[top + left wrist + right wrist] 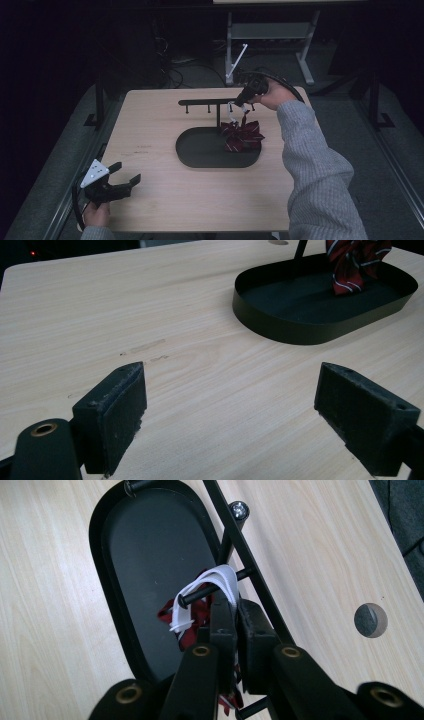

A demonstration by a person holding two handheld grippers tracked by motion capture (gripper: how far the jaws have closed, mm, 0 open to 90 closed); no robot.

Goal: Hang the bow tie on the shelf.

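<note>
While one red striped bow tie hangs at centre frame, its white strap is pinched by the right gripper.
One oval black tray sits below one peg rack; the left gripper, lower left, gapes with nothing between its jaws.

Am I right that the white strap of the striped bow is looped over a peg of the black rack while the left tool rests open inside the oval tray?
Not quite. The high view shows the open left tool on the bare table, outside the oval tray. The white strap does loop over the peg.
</note>
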